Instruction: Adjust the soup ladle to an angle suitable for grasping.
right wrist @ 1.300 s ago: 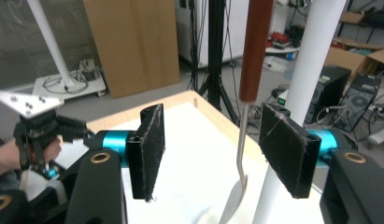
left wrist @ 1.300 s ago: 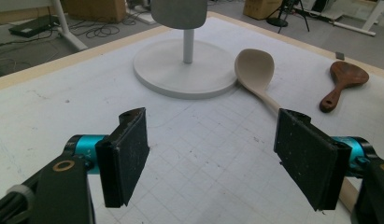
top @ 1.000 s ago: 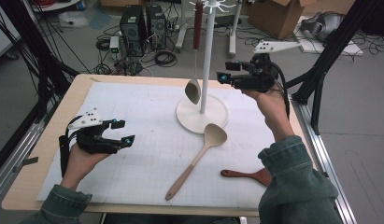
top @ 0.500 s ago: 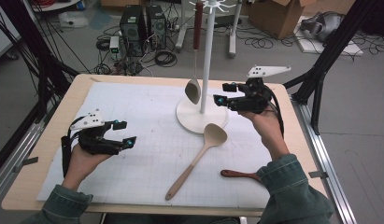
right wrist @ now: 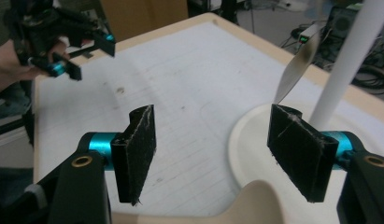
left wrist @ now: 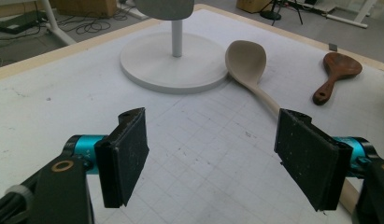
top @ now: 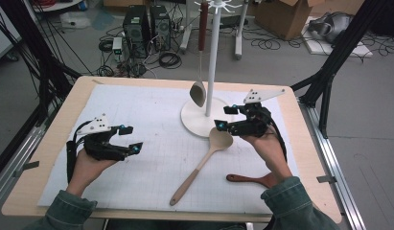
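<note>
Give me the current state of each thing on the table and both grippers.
Left gripper: open, empty.
Right gripper: open, empty, above pale spoon's bowl.
Pale spoon: flat, bowl beside stand base.
Dark spoon: flat.
Metal spoon: hanging from stand.
Stand: upright.

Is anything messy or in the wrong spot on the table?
Nothing is spilled or broken. One metal spoon hangs on the white stand, but the pale wooden spoon and the dark wooden spatula lie loose on the table, the pale one's bowl touching the stand's base.
</note>
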A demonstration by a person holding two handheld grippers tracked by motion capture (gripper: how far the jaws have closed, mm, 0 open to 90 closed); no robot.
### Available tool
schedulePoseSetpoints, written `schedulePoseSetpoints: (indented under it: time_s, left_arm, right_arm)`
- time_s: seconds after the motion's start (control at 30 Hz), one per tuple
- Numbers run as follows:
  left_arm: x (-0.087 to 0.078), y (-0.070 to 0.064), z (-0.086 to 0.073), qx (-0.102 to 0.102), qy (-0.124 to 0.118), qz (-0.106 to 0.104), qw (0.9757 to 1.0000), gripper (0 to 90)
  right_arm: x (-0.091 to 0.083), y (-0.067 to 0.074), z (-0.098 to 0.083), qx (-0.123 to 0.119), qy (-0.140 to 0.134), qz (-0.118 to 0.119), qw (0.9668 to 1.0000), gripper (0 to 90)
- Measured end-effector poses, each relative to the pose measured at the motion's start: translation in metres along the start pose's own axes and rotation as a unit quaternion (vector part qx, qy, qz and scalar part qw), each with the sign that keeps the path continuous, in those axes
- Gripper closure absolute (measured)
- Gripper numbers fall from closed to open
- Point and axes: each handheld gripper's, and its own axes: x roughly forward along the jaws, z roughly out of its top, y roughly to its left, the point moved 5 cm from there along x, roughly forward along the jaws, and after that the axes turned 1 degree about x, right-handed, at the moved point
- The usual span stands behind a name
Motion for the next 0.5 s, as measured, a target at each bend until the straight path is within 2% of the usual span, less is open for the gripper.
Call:
schedulePoseSetpoints:
  time_s: [0.17,0.4,0.5]
  left_arm:
    - [0.003,-0.003,-0.001,0.0,0.003,-0.004,1.0,25.5]
    - [0.009,-0.005,-0.006,0.0,0.011,-0.003,0.9999,23.2]
    - [0.009,-0.006,-0.009,-0.002,0.014,-0.003,0.9999,22.0]
  right_arm:
    - [0.005,0.008,-0.022,0.008,0.018,0.01,0.9998,32.2]
    - [0.007,0.017,-0.052,0.021,0.022,0.014,0.9994,32.4]
    - [0.008,0.021,-0.063,0.018,0.032,0.017,0.9992,36.1]
